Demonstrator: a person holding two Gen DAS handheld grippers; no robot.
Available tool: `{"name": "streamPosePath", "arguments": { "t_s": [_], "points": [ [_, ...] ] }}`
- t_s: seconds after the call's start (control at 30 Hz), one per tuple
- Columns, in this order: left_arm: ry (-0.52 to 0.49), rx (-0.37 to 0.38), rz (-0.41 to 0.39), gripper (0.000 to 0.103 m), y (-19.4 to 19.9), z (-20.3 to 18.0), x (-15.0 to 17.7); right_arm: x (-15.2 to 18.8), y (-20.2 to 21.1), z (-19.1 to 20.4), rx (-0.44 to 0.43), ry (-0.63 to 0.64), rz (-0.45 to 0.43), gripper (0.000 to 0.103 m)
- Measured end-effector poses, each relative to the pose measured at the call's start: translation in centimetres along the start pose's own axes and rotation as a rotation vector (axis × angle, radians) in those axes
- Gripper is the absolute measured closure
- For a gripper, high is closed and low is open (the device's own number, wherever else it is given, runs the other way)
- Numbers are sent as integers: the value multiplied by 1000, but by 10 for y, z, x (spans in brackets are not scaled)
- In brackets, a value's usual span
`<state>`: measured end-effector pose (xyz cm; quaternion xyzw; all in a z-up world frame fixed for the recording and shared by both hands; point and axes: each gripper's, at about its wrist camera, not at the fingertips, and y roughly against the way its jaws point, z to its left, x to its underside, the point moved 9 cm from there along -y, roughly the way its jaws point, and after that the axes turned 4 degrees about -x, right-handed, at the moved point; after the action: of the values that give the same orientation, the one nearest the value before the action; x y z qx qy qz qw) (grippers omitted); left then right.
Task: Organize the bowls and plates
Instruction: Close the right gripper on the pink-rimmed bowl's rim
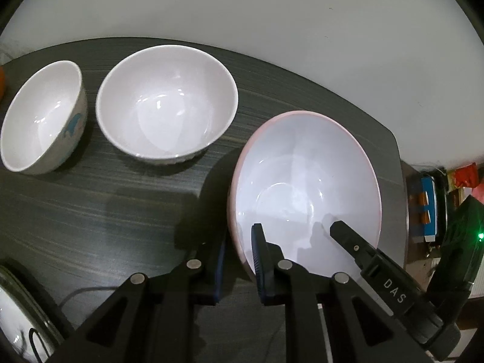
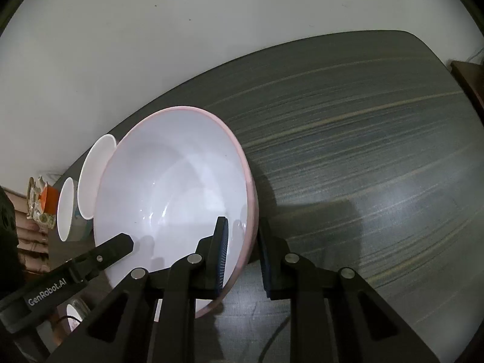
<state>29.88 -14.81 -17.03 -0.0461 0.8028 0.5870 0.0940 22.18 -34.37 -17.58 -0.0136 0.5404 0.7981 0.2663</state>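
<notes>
A large white bowl with a pink rim [image 1: 302,175] [image 2: 169,187] sits on the dark wood-grain table [image 1: 106,205] [image 2: 363,121]. My left gripper [image 1: 239,257] is shut on its left rim, one pad inside and one outside. On the opposite rim my right gripper [image 2: 244,257] is shut the same way. Each view shows a black finger of the other gripper inside the bowl. To the left stand a medium white bowl [image 1: 166,106] [image 2: 93,175] and a small bowl with a blue pattern [image 1: 42,118] [image 2: 66,208].
A white wall runs behind the table. A glass-rimmed dish [image 1: 18,317] lies at the near left corner. Beyond the table's right edge is coloured clutter [image 1: 429,205]. The tabletop to the right of the big bowl [image 2: 378,166] is bare wood grain.
</notes>
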Motion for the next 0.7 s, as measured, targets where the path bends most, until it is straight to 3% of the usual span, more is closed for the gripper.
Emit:
{"name": "streamPosePath", "arguments": {
  "t_s": [0.27,0.7],
  "points": [
    [-16,-6,-25,87,38,17,28,17,12,18,-4,13,-4,84],
    [-17,-36,-55,86,89,50,94,82,45,54,-54,47,15,84]
  ]
}}
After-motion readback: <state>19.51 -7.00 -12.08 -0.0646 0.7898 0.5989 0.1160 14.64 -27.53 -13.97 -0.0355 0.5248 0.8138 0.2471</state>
